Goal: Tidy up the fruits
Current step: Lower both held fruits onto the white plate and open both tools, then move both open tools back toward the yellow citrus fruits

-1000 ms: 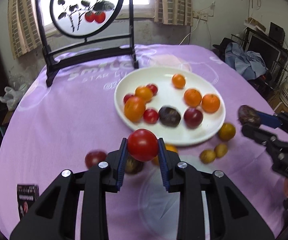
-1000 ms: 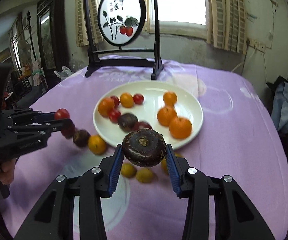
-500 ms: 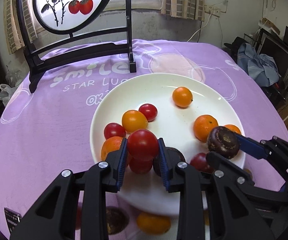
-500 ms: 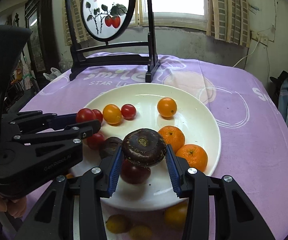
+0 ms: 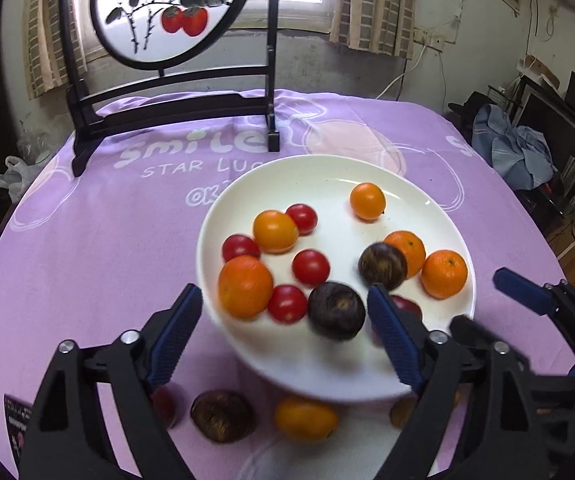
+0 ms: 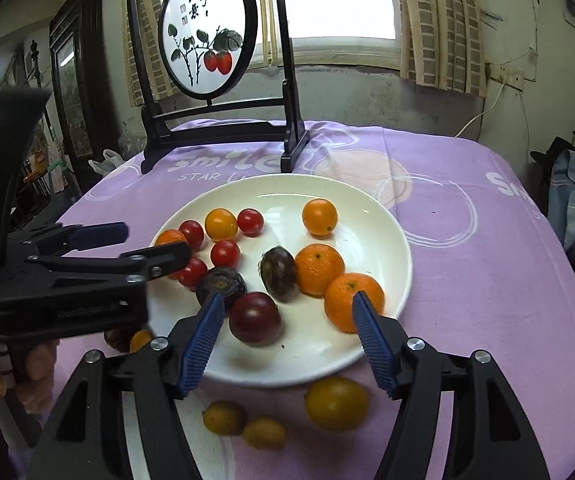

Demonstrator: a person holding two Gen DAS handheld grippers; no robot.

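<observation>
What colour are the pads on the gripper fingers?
Blue, ribbed pads on black fingers; clearest in the right wrist view.

Left gripper [image 5: 283, 332]: jaws spread wide, nothing between the blue pads, angled forward and down. Right gripper [image 6: 285, 336]: jaws likewise wide apart and empty, set just beside the left. A bare hand [image 6: 27, 372] grips the left gripper's handle.

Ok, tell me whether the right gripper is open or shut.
Open. The right gripper has its blue fingers spread wide, with nothing between them, above the plate.
</observation>
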